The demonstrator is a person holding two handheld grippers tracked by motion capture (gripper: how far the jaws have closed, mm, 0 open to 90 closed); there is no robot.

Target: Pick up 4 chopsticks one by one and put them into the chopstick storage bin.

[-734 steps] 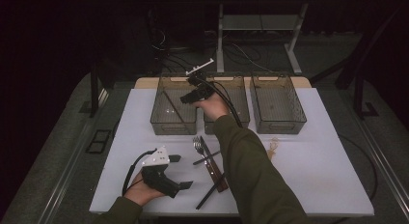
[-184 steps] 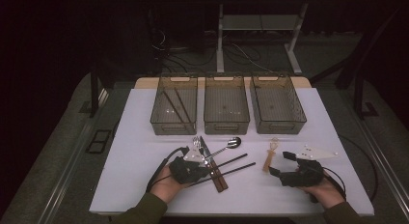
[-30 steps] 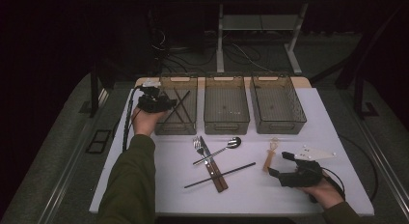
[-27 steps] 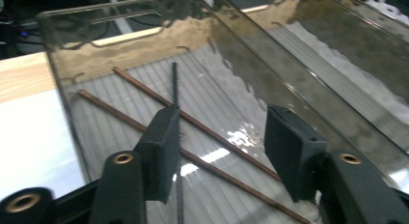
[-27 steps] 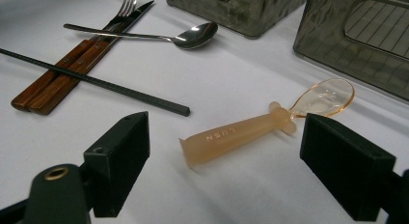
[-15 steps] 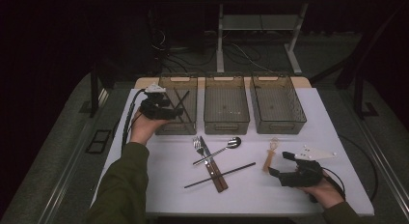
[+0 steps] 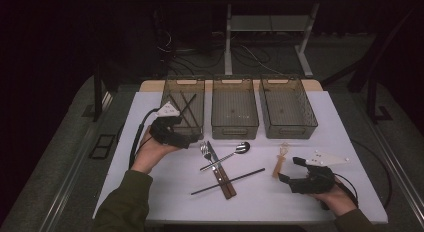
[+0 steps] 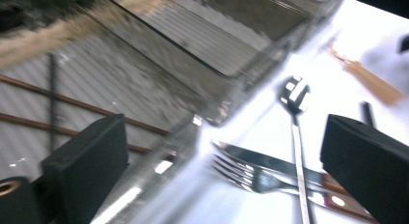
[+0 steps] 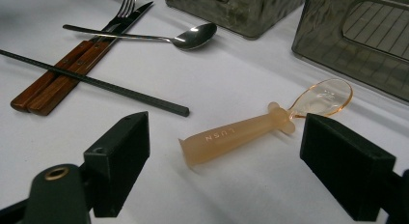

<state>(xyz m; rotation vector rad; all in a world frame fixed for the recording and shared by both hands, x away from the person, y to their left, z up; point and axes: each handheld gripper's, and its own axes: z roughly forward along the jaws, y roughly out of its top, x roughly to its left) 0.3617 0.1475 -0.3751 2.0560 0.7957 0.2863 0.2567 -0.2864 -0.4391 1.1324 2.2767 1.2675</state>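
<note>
My left gripper (image 7: 191,137) hovers at the front left corner of the left bin (image 7: 170,87), which holds crossed chopsticks (image 7: 183,106). Its jaws have just been opening and stand open (image 8: 226,173) with nothing gripped; beyond them lie a fork (image 8: 241,173) and a metal spoon (image 8: 295,96). My right gripper (image 7: 291,169) rests at the table's front right, open (image 9: 231,166) around the handle end of an orange plastic spoon (image 9: 251,132) without touching it. A wood-handled fork and knife (image 7: 216,166), the metal spoon (image 7: 235,152) and a black chopstick (image 7: 227,182) lie mid-table.
Two more see-through bins, the middle one (image 7: 235,124) and the right one (image 7: 290,129), stand in a row at the back of the white table (image 7: 150,192). A black cable (image 7: 137,137) trails from the left gripper. The floor around is dark.
The left hand has drawn its gripper back from over the left bin toward the near side and the cutlery. The right hand has kept still.
</note>
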